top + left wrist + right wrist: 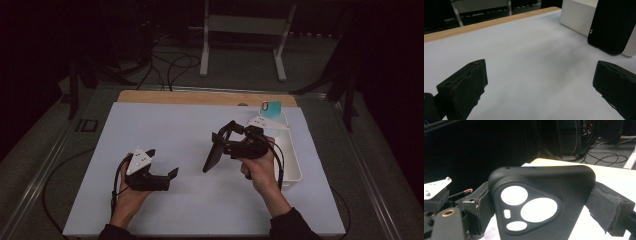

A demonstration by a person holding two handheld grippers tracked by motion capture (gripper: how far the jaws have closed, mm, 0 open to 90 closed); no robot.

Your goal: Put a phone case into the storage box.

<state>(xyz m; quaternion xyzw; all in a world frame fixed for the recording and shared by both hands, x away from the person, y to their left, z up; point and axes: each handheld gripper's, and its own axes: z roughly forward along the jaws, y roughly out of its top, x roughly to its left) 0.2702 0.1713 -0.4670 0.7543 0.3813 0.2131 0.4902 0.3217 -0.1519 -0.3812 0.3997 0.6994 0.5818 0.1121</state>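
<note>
Black phone case (212,154), held in the right gripper (223,145), hangs tilted above the white mat (165,125), toward the mat's right half and just left of the white bin (295,165) that stands along the mat's right edge; the case's lower end points down toward the mat, and whether it touches the surface cannot be told from the high view. Right gripper view: the case (539,205) sits between the two padded jaws, clamped across its width, with the triangular camera cut-out and its three openings facing the lens; jaws closed on the case. Left gripper (162,179) rests low near the mat's front-left area, well apart from the case; left gripper view shows its jaws spread wide with bare mat between them, nothing held, and the case (612,25) farther off in front of the bin (576,15). A teal card (272,108) with a ring stands at the bin's far end.

Judgement: step in hand appears to be carrying the case away from the bin, out over the open mat. Next move probably calls for lowering it to lie flat on the mat, or presenting it to the open left gripper; either way the right jaws must keep their clamp until the case is supported, since the smooth shell could slip or pivot.
</note>
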